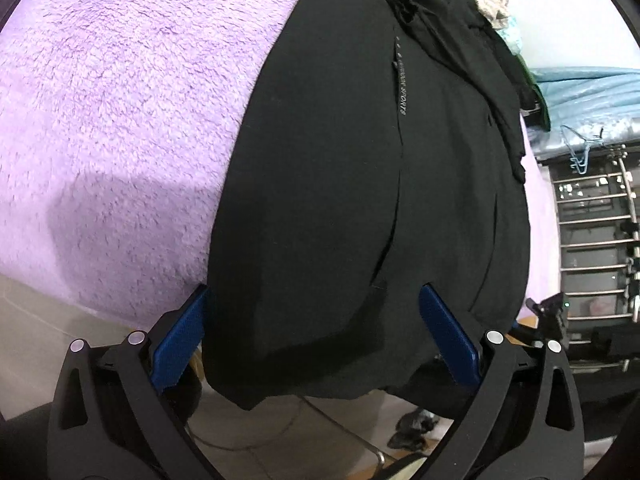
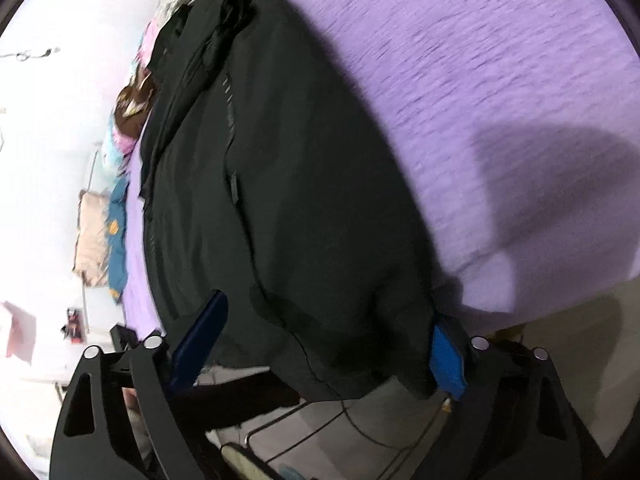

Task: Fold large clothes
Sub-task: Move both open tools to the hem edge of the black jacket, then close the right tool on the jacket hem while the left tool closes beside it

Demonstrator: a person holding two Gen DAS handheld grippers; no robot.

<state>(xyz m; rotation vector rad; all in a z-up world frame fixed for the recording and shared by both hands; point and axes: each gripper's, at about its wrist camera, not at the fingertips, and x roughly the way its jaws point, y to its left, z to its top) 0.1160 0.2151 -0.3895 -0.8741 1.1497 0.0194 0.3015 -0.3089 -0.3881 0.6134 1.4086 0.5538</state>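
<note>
**A:** Purple fleece blanket (image 1: 120, 120) fills most of what's ahead of both grippers. Black garment (image 1: 340, 180) lies along it, stretching away from the fingers, near end hanging off the bed edge just in front of the pads. Looks like sports trousers or a jacket, printed lettering down one seam. Can't say which.

**B:** Fold state?

**A:** My read: early. It lies long and fairly flat, possibly halved lengthwise, since there's a seam line down the middle in the left wrist view. No cross fold visible. Far end is bunched against a pile of other clothes (image 1: 480, 4) well beyond the tips.

**B:** Grippers?

**A:** Left gripper (image 1: 316, 332): jaws spread wide, blue pads either side of the hanging hem, cloth between them but not pinched. Right gripper (image 2: 328, 344): also wide, straddling the same near end; right-hand pad is partly covered by cloth, so contact there is unclear. Right view is motion-blurred.

**B:** Remaining?

**A:** Judging from this, nearly all of it: close on the near edge at both corners, carry it toward the far end, then one more fold. Risk: the hem drooping off the edge slips out if only one layer gets caught.
</note>
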